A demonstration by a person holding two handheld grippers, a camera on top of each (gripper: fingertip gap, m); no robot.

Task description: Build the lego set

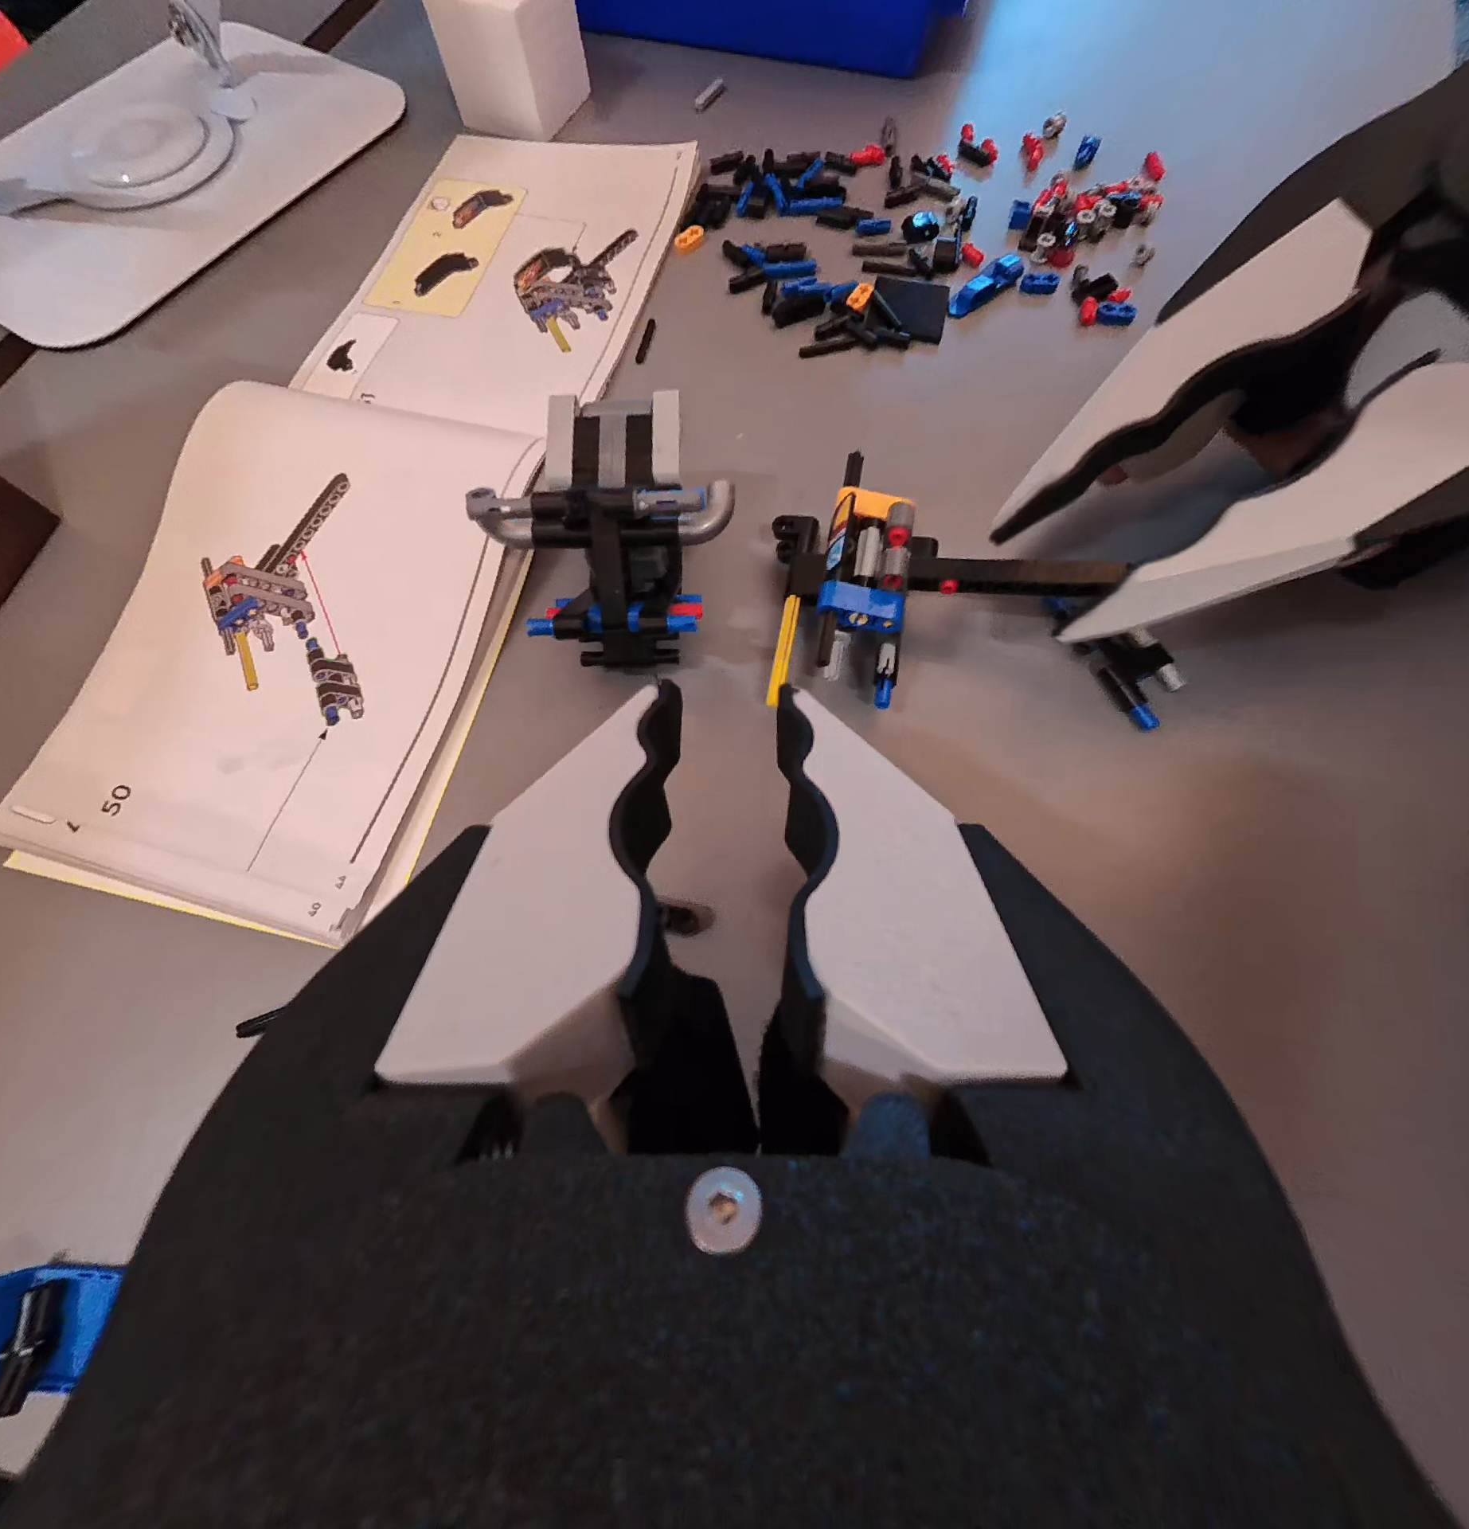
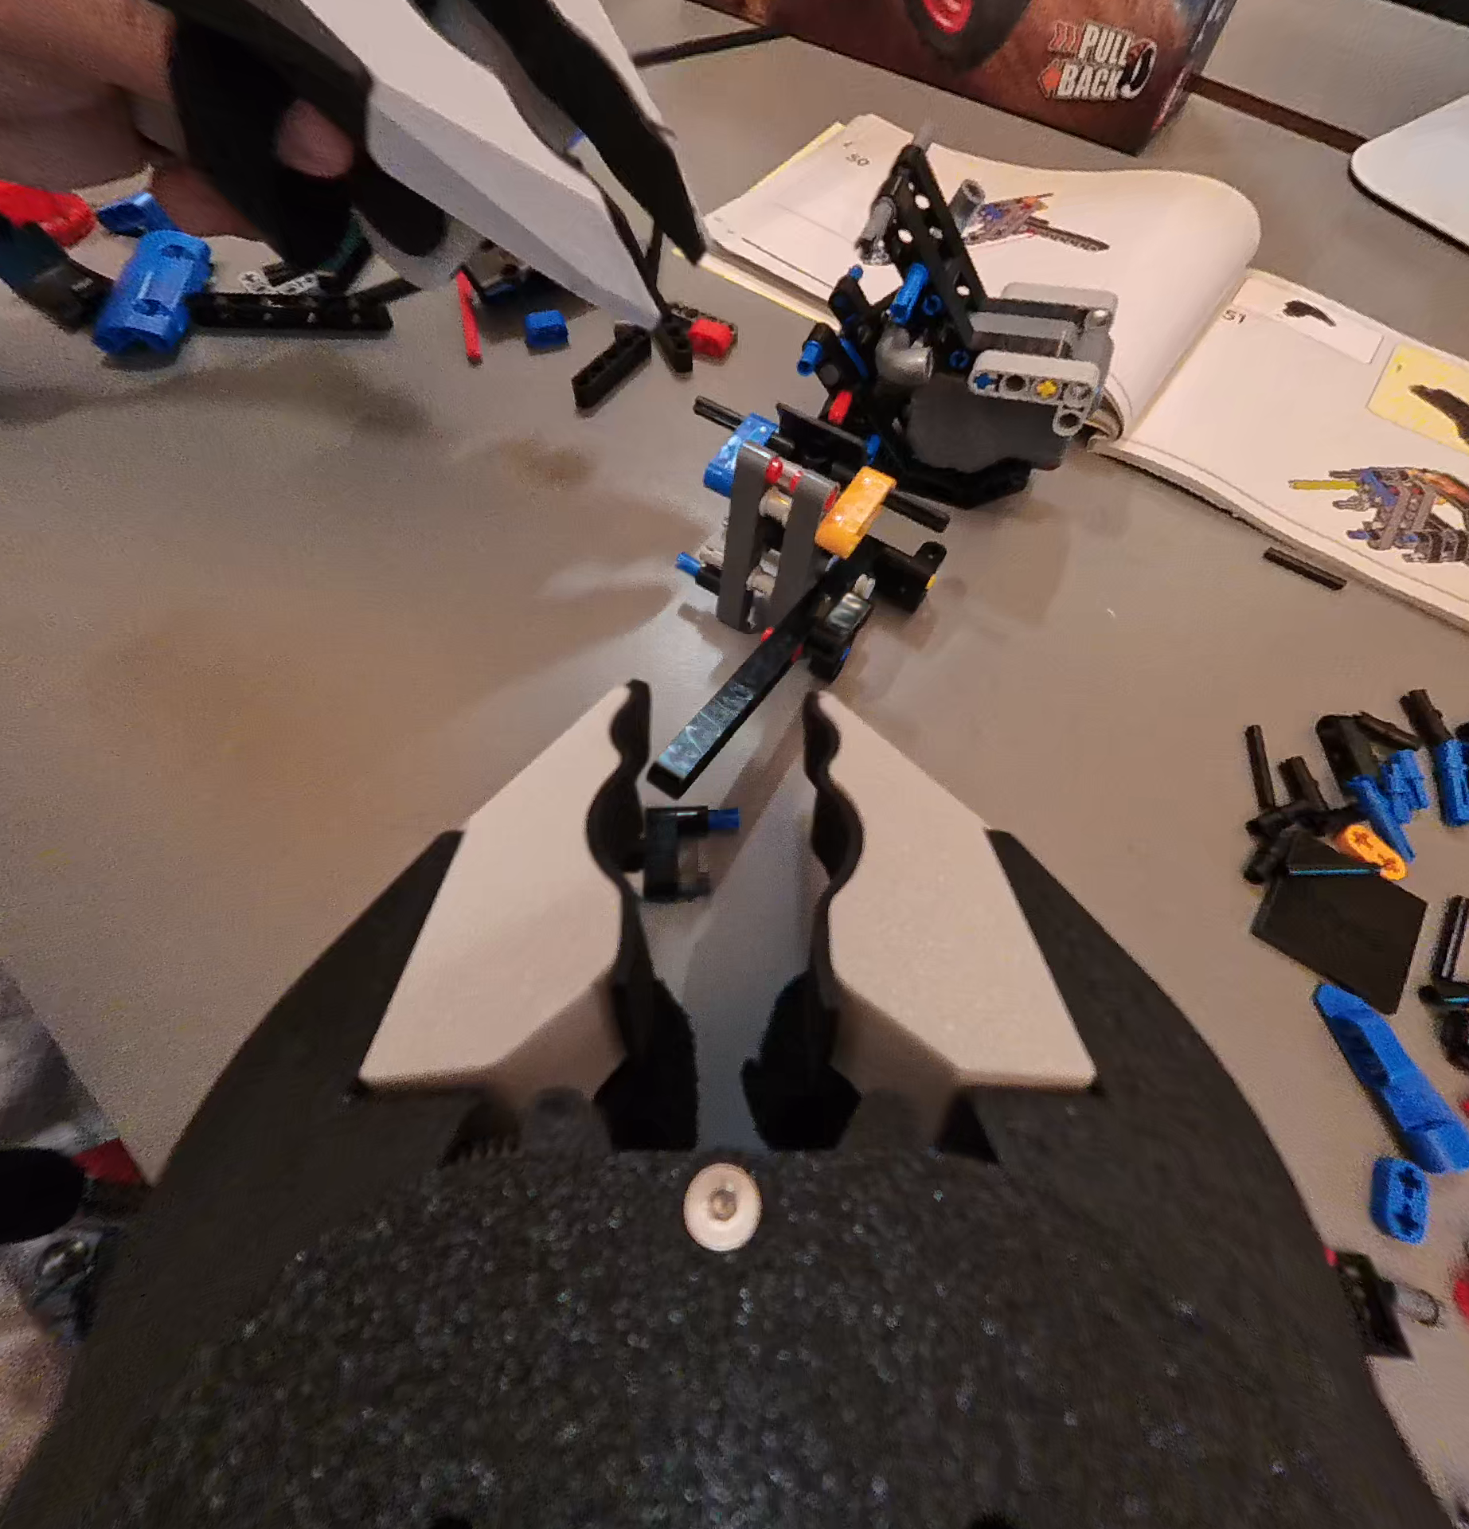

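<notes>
i see the grey table [image 1: 1210, 910] under both my grippers, with the open instruction booklet [image 1: 243, 662] the biggest thing lying on it, off to the left in my left wrist view. the left gripper [image 1: 727, 691] hangs above the tabletop with its jaws apart and nothing between them, tips just short of the two lego builds. the right gripper [image 2: 722, 703] is also spread open; the long black beam [image 2: 739, 711] of the smaller build reaches in between its fingers, but i see no pad pressing on it. a small black-and-blue sub-piece [image 2: 681, 852] lies on the table inside that same gap, near the left finger. the bigger grey-and-black assembly [image 1: 615, 529] stands against the booklet's edge. just beside it lies the smaller assembly [image 1: 863, 571] with orange, blue and a yellow axle. a scatter of loose black, blue and red parts [image 1: 921, 240] sits farther back, well apart from the builds.
</notes>
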